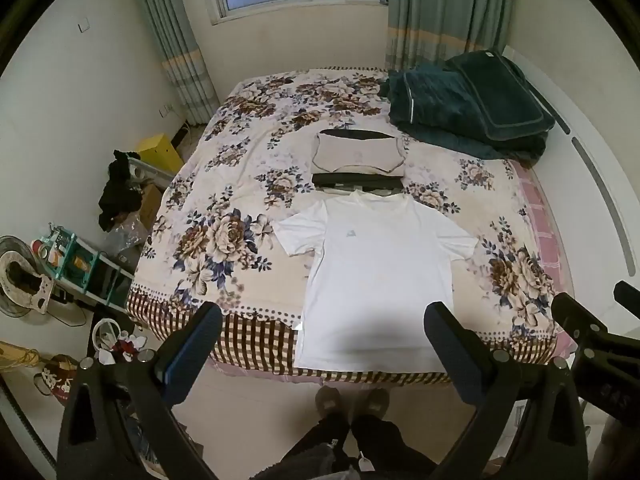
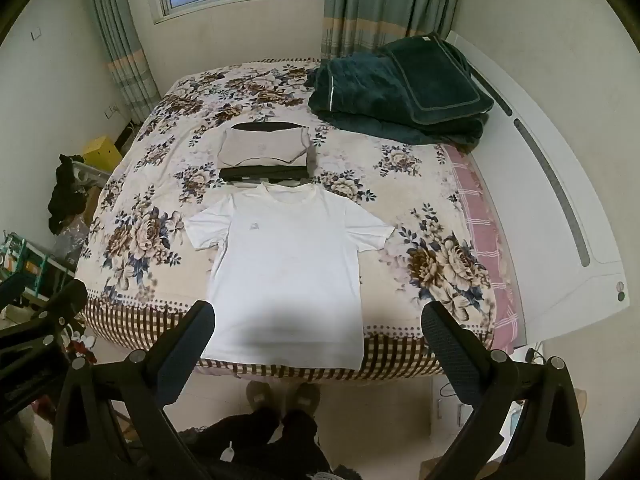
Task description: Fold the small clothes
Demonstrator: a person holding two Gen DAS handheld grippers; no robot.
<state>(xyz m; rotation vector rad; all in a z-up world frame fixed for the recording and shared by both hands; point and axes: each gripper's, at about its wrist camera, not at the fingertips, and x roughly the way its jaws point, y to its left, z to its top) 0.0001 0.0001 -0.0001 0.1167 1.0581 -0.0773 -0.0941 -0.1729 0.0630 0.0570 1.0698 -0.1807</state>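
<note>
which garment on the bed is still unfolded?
The white T-shirt, spread flat with sleeves out at the near edge. The beige and black garments behind it are folded, stacked.

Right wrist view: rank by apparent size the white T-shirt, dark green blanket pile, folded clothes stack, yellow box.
1. white T-shirt, though it lies nearest the camera
2. dark green blanket pile, close behind and farther away, so true order is unsure
3. folded clothes stack
4. yellow box, partly hidden

Open bedspread [image 1: 224, 184] flanking shirt [image 1: 376, 264], folded pile [image 1: 358, 156] beyond (touching collar)
</note>
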